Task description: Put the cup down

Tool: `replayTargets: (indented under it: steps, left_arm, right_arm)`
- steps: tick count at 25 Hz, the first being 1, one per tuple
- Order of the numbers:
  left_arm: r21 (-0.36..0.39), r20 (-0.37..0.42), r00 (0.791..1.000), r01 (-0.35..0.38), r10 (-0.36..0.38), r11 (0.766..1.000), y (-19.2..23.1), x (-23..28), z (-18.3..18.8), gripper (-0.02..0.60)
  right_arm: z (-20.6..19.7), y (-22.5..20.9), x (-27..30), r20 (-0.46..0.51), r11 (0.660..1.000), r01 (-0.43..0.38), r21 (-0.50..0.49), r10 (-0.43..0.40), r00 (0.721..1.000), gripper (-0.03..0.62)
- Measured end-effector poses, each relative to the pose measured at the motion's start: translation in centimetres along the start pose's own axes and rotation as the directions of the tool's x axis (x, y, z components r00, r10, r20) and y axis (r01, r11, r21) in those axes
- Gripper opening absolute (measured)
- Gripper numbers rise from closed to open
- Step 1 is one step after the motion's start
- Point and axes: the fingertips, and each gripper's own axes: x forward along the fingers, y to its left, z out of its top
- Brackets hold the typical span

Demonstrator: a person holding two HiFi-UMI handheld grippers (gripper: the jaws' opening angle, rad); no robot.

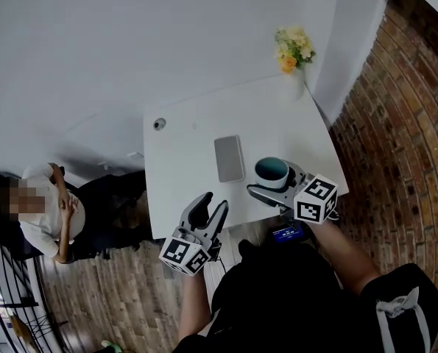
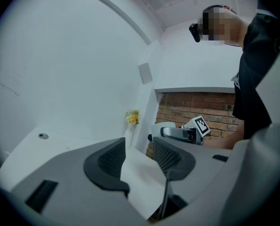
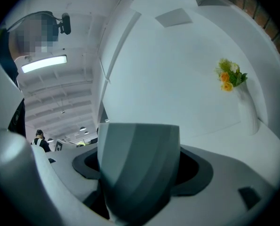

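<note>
- The right gripper has its jaws closed on the dark teal cup, one on each side of the wall. The cup stands upright, mouth up.
- The cup is just to the right of the flat grey slab, over the white table. No view shows whether its base already touches the top.
- To do the step well, I would lower it straight down with the rim level, onto the bare top to the right of the slab.
- Spread the jaws only once the base sits flat, since letting go sooner could tip it. Then draw the gripper back level, away from the slab, so neither jaw catches the wall.
- The left gripper has its jaws wide apart with nothing between them. It hangs nearer the wearer than the slab, about at the table's near edge, and need not help.
- Count: one cup, one slab and two grippers.
- One white vase with one bunch of yellow flowers stands beyond the slab and to its right.
- One round grommet lies beyond the slab and to its left.
- One seated person is well to the slab's left, off the table.
</note>
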Motion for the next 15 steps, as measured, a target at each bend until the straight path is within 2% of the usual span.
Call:
replayTargets:
  steps: [15]
  left_arm:
    - [0.002, -0.017, 1.0, 0.019, -0.019, 1.0, -0.61, -0.27, -0.5, 0.191]
  right_arm:
    - [-0.19, 0.52, -0.45, 0.015, 1.0, 0.02, 0.005, -0.02, 1.0, 0.399]
